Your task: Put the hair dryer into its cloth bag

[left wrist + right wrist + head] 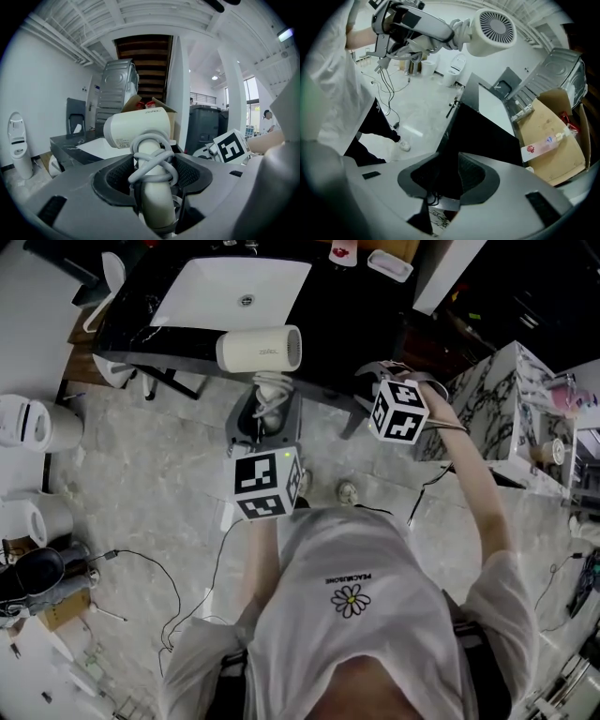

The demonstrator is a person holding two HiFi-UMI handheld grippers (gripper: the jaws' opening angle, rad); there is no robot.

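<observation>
A cream hair dryer [259,349] hangs in the air over the near edge of the black table [347,306], barrel level and handle pointing down. My left gripper [267,413] is shut on that handle [152,187], which has its grey cord [154,161] wound around it. The white cloth bag [234,292] lies flat on the table behind the dryer. My right gripper [368,381] is to the right of the dryer, pointing steeply down at the table. In the right gripper view its jaws [447,176] stand open with only the dark tabletop between them.
An open cardboard box [553,136] with a small bottle [543,143] stands at the table's far end. White appliances [28,423] and loose cables [141,563] sit on the floor at left. A marble-patterned cabinet [511,399] stands at right.
</observation>
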